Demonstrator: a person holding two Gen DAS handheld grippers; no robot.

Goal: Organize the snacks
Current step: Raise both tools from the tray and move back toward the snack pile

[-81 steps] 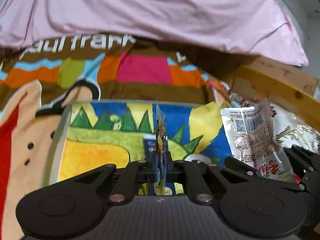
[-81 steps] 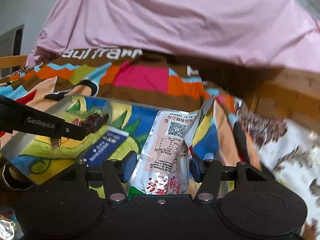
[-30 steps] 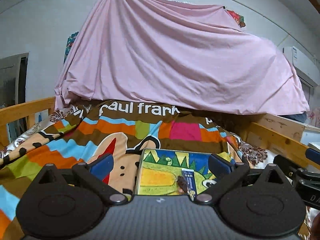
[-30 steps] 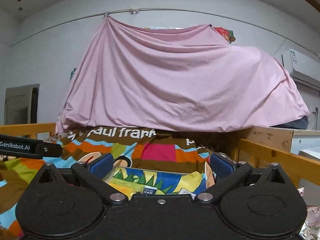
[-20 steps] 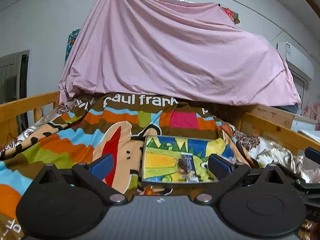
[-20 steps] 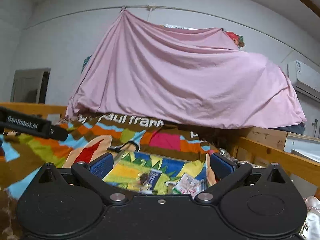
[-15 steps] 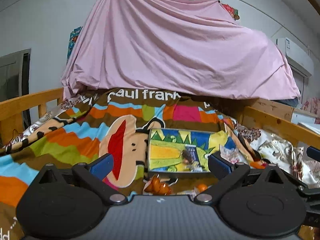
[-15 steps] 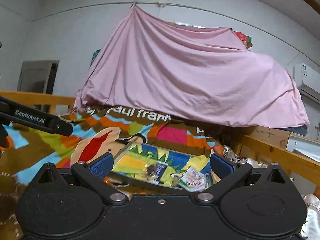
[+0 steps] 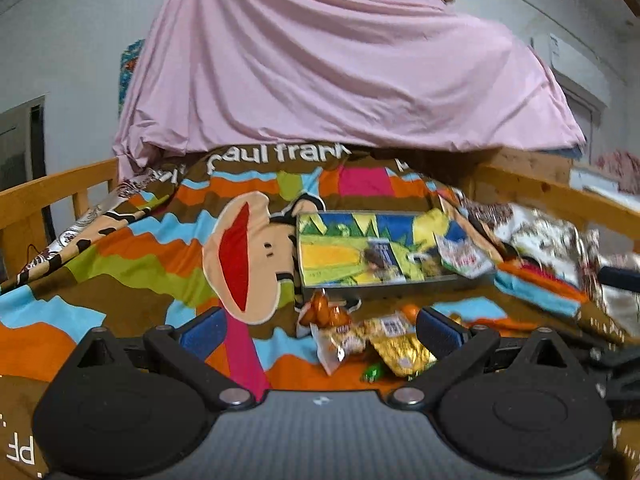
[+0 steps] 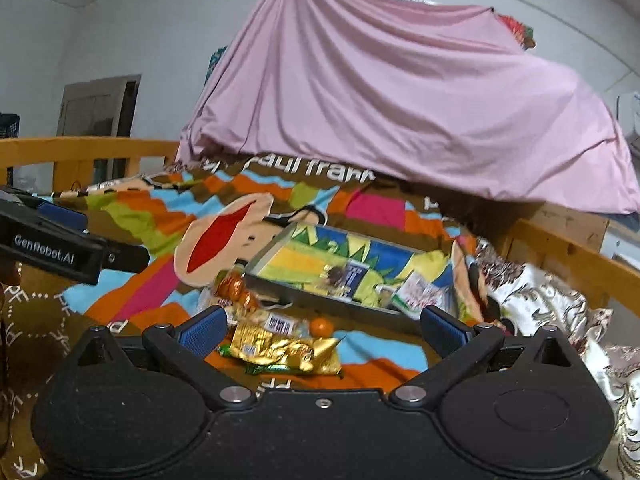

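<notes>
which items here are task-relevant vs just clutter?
Job:
- tray, holding a blue packet and a white-and-red packet
- gold packet, loose on the blanket
- orange snack bag
- small orange sweet
- left gripper and right gripper, both open

Lying about:
- patterned blanket
- pink sheet
- wooden bed rail

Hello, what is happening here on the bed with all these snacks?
A person is sorting snacks with two handheld grippers. Both the left gripper and the right gripper are open and hold nothing. A few packets, one a white packet, lie in the colourful tray. A gold packet and an orange bag wait on the blanket in front of it.
</notes>
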